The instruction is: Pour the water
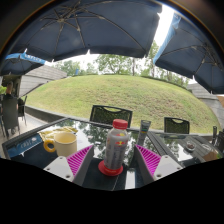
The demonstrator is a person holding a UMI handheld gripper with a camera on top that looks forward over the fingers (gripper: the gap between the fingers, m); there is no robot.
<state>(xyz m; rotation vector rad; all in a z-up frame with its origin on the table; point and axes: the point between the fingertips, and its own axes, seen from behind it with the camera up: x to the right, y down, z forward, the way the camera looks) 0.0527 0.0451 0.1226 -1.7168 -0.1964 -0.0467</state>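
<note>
A clear bottle (pixel 117 146) with a red cap stands upright on a red round base (pixel 111 169) on the glass table (pixel 170 150). It is between the fingers of my gripper (pixel 115 152), which is open, and a gap shows on each side between the bottle and the magenta pads (pixel 80 159). A yellow cup (pixel 63 141) sits on the table to the left, just beyond the left finger.
Two dark chairs (pixel 109 114) stand at the far side of the table, with a grassy mound (pixel 120 92) behind them. Large umbrellas (pixel 95 25) hang overhead. Small items (pixel 190 146) lie on the table to the right.
</note>
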